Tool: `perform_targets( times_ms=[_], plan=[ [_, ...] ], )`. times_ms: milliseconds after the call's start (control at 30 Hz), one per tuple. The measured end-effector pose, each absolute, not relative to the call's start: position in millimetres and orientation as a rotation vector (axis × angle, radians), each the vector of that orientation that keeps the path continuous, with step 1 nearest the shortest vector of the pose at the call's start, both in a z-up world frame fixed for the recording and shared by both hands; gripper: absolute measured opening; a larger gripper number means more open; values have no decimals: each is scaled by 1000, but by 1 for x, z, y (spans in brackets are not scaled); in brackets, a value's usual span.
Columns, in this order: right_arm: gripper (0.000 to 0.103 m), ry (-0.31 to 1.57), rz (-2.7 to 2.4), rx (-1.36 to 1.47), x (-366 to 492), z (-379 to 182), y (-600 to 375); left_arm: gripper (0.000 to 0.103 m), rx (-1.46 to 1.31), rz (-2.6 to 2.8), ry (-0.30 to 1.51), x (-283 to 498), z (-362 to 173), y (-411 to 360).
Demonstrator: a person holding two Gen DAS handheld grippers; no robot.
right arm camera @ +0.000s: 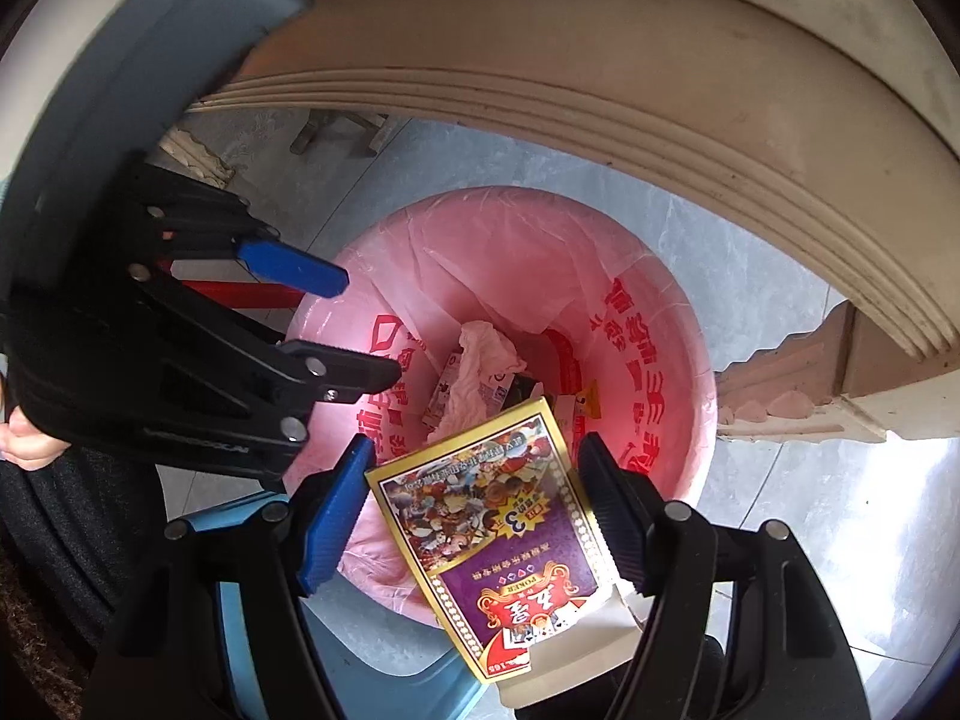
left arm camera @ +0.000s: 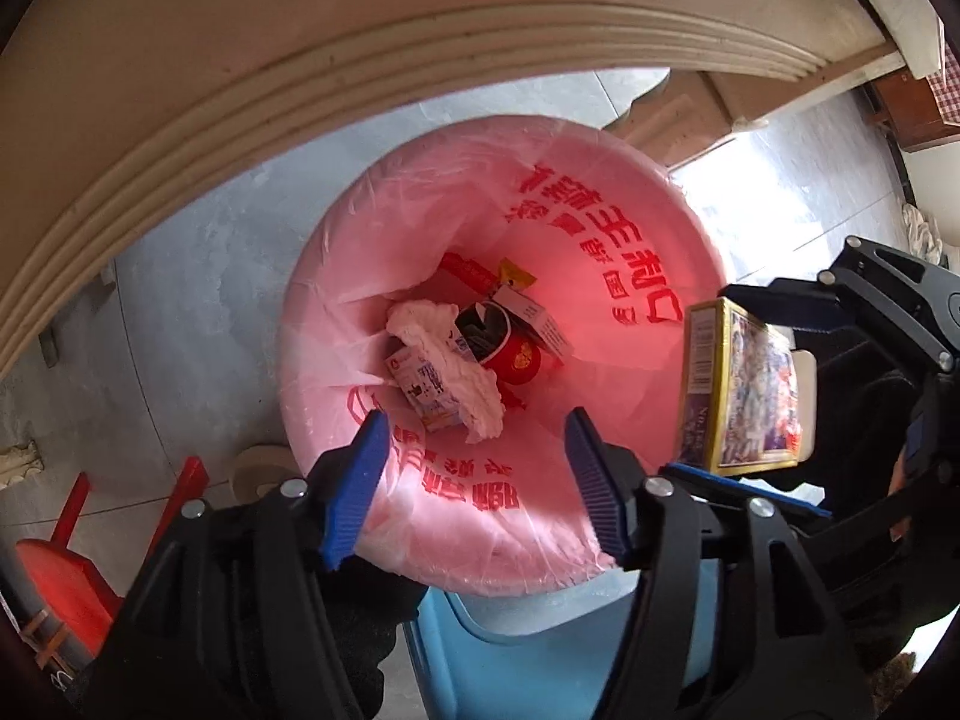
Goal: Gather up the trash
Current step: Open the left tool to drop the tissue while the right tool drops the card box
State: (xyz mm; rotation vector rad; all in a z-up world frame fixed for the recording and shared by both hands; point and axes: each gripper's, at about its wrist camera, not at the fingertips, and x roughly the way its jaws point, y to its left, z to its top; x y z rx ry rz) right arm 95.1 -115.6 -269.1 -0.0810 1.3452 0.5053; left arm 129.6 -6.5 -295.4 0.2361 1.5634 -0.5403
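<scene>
- Left tongs (left arm camera: 474, 480) — blue pads spread wide, gripping nothing, poised over the near rim of the pink-lined bin (left arm camera: 690, 276).
- In the bin's bottom: a crumpled tissue (left arm camera: 444, 360), a small carton (left arm camera: 420, 387), a red cup (left arm camera: 516, 354).
- Right tongs (right arm camera: 474, 501) — clamped on a card box (right arm camera: 498, 534), held above the bin's near-right rim, just beside the left tongs.
- Desk edge (left arm camera: 252, 72) curves on the far side.

My left claw (left arm camera: 477, 480) and right claw (right arm camera: 474, 510) are black plastic with ribbed blue pads (left arm camera: 354, 492), silver screws (left arm camera: 292, 486); bare skin (right arm camera: 24, 441) shows mid-left.
</scene>
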Motion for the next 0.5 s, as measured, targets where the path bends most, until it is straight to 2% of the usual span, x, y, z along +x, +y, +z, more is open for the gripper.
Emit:
perform_targets(
  times_ms=[67,100,500],
  plan=[
    [80,1345,494,-107,95,-271,-113,65,253,-529,1551,127,-295,-8],
    [82,1348,489,-111,96,-273,-112,65,277,-524,1549,126,-296,-10],
    [82,1378,451,-113,91,-277,-117,65,290,-523,1576,120,-300,-10]
  ],
)
